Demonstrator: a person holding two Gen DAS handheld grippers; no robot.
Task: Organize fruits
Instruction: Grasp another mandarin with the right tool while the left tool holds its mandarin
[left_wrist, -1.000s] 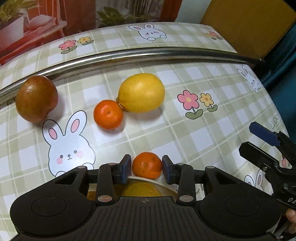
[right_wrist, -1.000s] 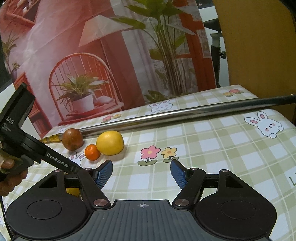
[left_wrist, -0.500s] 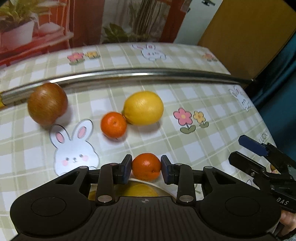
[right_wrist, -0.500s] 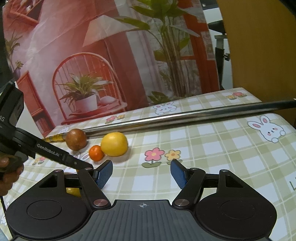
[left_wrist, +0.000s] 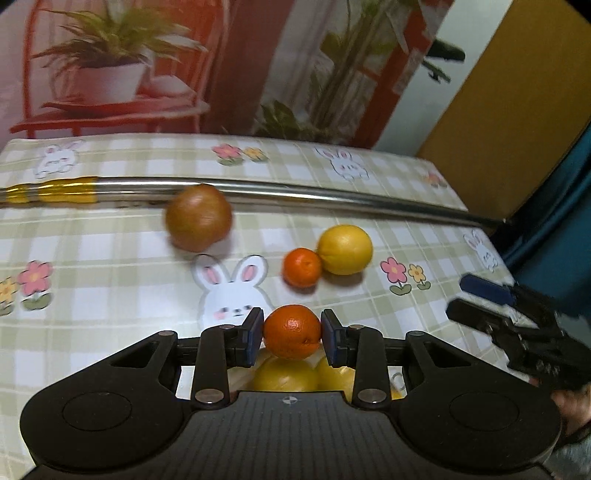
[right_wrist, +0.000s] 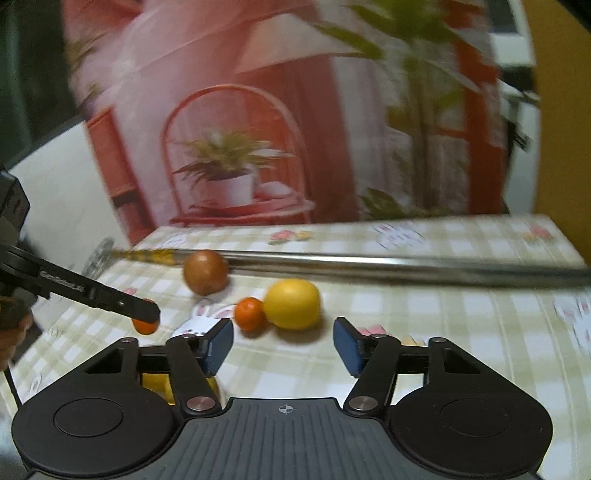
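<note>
Left gripper (left_wrist: 291, 338): small orange (left_wrist: 291, 336) is pinched across its middle, above yellow fruits (left_wrist: 284, 374). Judged light, firm, roll-prone; gentle pressure advised. Right gripper (right_wrist: 283, 345): fingers spread wide, nothing held.

A small orange mandarin (left_wrist: 291, 331) is held above yellow fruits (left_wrist: 284, 374).

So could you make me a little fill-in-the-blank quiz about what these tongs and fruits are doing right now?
1. The left tongs are shut on a small ____ fruit.
2. The right tongs hold nothing; they are ____.
3. On the tablecloth, the loose small orange touches the ____.
4. The brown fruit lies next to a long metal ____.

Missing words: orange; open; lemon; pole
</note>
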